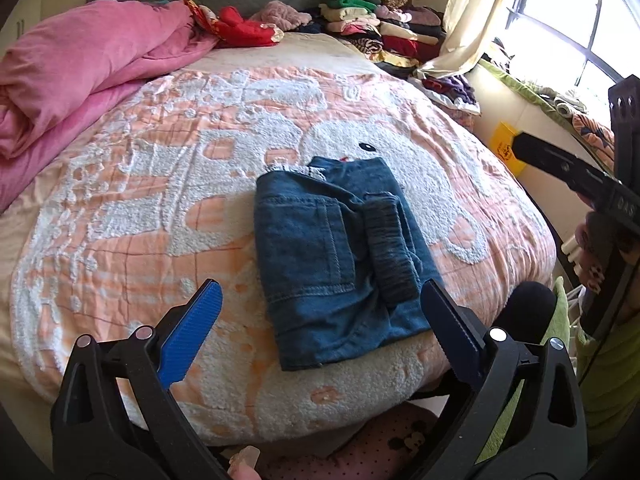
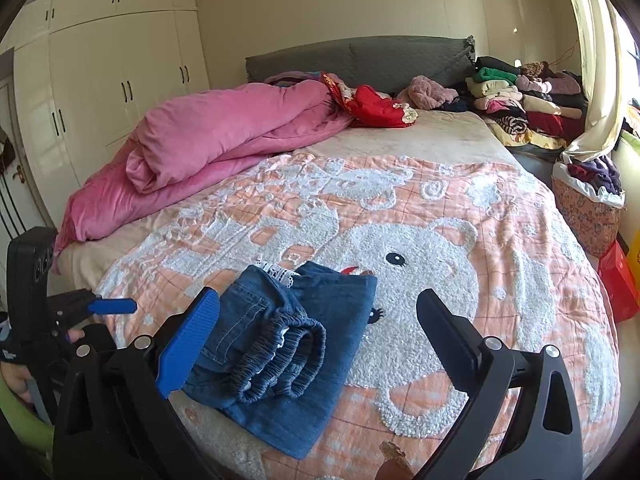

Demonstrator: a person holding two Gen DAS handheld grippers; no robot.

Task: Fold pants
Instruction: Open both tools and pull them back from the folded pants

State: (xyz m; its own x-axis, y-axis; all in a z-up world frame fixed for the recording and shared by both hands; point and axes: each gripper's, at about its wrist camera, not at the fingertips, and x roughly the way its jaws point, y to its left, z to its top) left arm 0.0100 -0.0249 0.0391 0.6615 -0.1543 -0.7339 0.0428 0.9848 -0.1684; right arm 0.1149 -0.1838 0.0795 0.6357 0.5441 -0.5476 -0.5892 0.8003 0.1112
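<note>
Found the pants (image 1: 340, 264) folded into a compact denim packet on the peach-and-white bed cover (image 1: 160, 200), just below the centre of the left wrist view and at lower centre-left of the right wrist view. Saw the gathered elastic waistband (image 2: 280, 352) lying on top, curled in loops, with a lace-trimmed hem peeking out at the packet's far edge.

Saw the left gripper (image 1: 320, 292) with blue pads spread wide at the bottom of its own frame, nothing between them, hovering above the near edge of the packet. Saw the right gripper (image 2: 318, 300) likewise wide apart and empty, its left pad overlapping the packet's near corner in the picture; could not tell whether that pad touched the cloth.

Judged the folding as nearly or fully done, with the step in hand a clean let-go and a check of the result. Called for lifting both tools upward and away, not sideways, so as not to drag a layer or flip the loose waistband open. Called for keeping the jaws wide while clearing the denim, since a ridged pad could catch the elastic. Looked worth pressing the raised waistband flat and squaring the lower corner, where one layer stuck out. Judged the soft, tufted cover likely to grip the denim and help the packet hold. Left the pink duvet (image 1: 80, 72) at upper left and the stack of clothes (image 1: 380, 28) at upper right well apart from the work.
</note>
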